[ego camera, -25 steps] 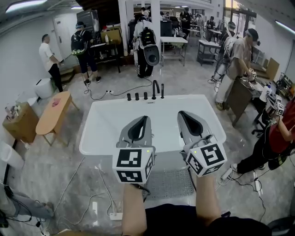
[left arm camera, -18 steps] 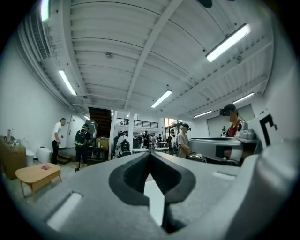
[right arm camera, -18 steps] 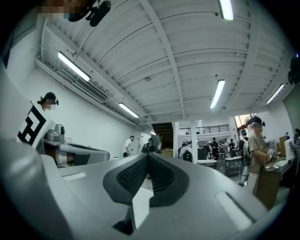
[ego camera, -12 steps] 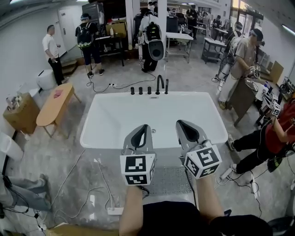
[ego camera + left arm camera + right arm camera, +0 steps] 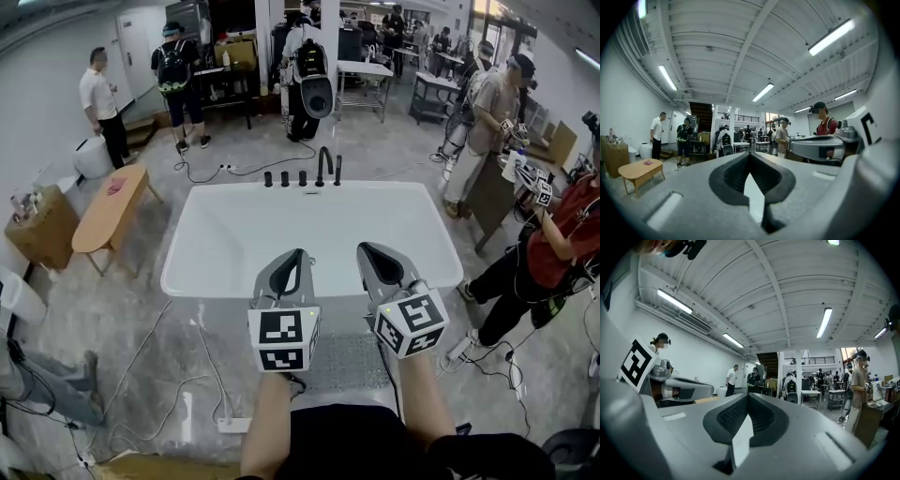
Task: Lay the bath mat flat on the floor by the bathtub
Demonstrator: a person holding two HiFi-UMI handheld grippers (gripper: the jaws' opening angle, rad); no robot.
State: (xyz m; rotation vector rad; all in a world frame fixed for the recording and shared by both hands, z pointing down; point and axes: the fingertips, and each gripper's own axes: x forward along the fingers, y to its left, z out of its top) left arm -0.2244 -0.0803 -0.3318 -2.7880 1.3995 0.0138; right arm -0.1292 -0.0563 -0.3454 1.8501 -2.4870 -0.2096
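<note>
Hovering over the bathtub's (image 5: 187,281) near rim, left gripper (image 5: 298,254) and right gripper (image 5: 362,249) keep jaws pressed together, empty; bath mat (image 5: 345,371) lies flat beside the bathtub.

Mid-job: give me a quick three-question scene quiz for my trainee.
1. True or false: the left tool and the right tool both have jaws closed together.
2. Relative to the white bathtub, where is the grey textured bath mat? A) inside it B) on the floor at its near side C) draped over its rim
3. Fill in: the black curved tap stands on the bathtub's ___ rim.
Key: 1 true; 2 B; 3 far.
</note>
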